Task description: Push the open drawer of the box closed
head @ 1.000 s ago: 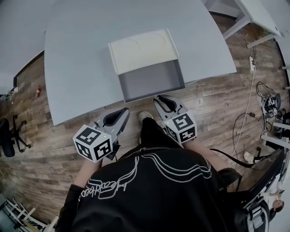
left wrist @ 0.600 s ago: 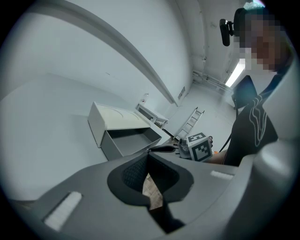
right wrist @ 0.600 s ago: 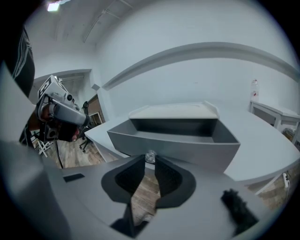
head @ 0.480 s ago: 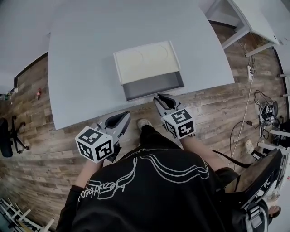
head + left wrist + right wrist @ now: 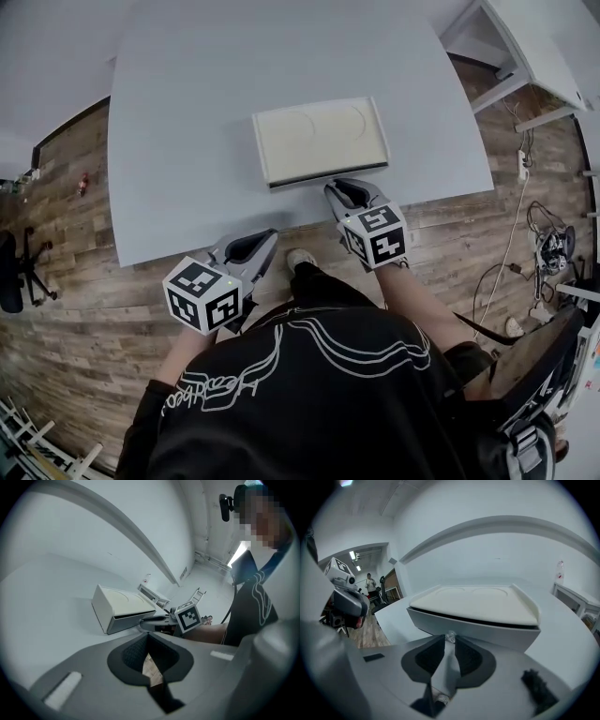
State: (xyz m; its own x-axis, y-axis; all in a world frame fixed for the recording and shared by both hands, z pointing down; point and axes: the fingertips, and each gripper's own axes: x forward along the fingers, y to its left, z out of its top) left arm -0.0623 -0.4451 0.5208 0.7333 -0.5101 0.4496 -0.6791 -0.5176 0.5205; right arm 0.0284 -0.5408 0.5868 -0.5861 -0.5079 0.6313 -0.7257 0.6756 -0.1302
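The box (image 5: 320, 139) has a cream top and lies on the white table (image 5: 187, 112) near its front edge. Its grey drawer front (image 5: 328, 175) sits almost flush with the box, with only a thin dark slit under the lid (image 5: 487, 603). My right gripper (image 5: 343, 190) is shut, its tips against the drawer front (image 5: 487, 632) at a small clear knob (image 5: 450, 635). My left gripper (image 5: 257, 246) is shut and holds nothing, hanging off the table's front edge over the wooden floor. From the left gripper view the box (image 5: 123, 606) lies ahead, with the right gripper (image 5: 157, 620) pressed to it.
A second white desk (image 5: 525, 56) stands at the far right. Cables and a power strip (image 5: 553, 248) lie on the wooden floor to the right. An office chair base (image 5: 19, 272) is at the far left. The person's body fills the lower head view.
The drawer has slid from wide open to almost fully inside the box. My right gripper moved forward with it, staying against its front. The left gripper has hardly moved.
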